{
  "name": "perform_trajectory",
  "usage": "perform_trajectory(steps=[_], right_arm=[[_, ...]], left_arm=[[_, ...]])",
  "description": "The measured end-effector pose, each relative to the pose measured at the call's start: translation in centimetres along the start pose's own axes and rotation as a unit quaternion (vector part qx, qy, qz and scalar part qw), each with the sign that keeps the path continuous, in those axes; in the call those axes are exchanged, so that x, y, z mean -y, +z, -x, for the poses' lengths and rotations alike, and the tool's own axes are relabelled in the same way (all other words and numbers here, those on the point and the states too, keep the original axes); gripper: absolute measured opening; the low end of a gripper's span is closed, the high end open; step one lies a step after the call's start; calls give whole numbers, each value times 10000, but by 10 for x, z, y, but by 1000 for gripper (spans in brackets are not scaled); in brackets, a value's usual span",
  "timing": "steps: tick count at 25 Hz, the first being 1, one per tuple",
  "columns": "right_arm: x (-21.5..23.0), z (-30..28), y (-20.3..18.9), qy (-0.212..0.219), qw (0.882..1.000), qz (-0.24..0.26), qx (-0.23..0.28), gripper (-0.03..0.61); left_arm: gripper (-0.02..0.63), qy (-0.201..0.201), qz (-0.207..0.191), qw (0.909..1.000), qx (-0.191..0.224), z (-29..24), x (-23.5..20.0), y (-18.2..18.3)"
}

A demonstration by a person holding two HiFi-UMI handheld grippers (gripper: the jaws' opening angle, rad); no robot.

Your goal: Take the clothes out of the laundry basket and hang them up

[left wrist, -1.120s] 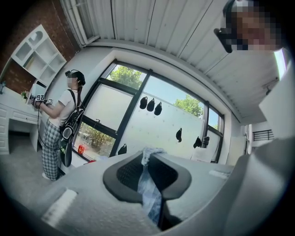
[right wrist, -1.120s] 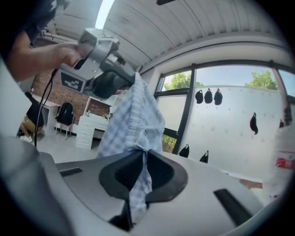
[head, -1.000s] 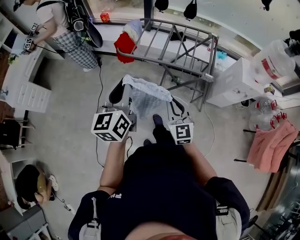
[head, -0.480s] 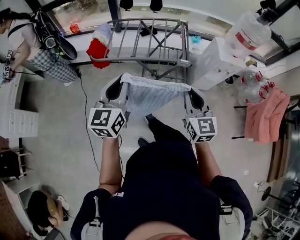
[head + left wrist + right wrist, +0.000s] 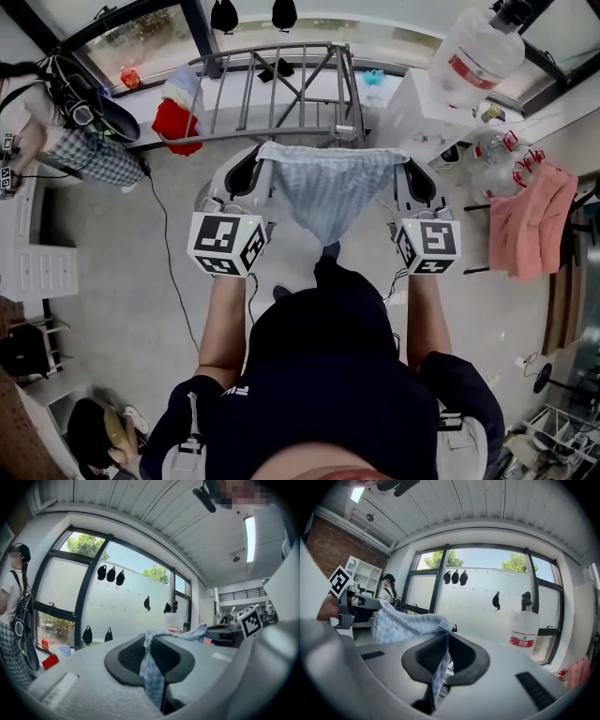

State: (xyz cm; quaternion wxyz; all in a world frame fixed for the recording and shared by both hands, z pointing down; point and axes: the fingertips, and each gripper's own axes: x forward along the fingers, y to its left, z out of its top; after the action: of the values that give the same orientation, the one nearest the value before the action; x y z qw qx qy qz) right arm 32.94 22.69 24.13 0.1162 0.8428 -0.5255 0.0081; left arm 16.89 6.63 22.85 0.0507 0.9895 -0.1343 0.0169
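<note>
Window [image 5: 487, 602] ahead; left tool [image 5: 150, 654], right tool [image 5: 446, 656] stretch cloth [image 5: 328, 192].

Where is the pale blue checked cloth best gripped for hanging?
By its two top corners, from opposite sides, as the left gripper and right gripper hold it: the pale blue checked cloth hangs spread, top edge near straight.

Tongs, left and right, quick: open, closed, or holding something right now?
Left tongs: closed on one end of the light blue garment.
Right tongs: closed on the garment's other end.
</note>
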Motion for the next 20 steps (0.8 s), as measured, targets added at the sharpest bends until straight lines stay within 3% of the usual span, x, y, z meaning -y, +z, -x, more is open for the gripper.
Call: perform_trajectory(steps=[8, 13, 20], right_arm=[[58, -70, -3, 318, 9991, -50, -267, 18], [93, -115, 1, 516, 9982, -140, -283, 18], [137, -178, 41, 792, 9936, -801, 5, 20]], left_arm=[[43, 153, 390, 9991, -22, -83, -8, 3], [43, 449, 262, 9986, 8, -134, -20, 13], [43, 1043, 291, 9941, 107, -196, -45, 54]])
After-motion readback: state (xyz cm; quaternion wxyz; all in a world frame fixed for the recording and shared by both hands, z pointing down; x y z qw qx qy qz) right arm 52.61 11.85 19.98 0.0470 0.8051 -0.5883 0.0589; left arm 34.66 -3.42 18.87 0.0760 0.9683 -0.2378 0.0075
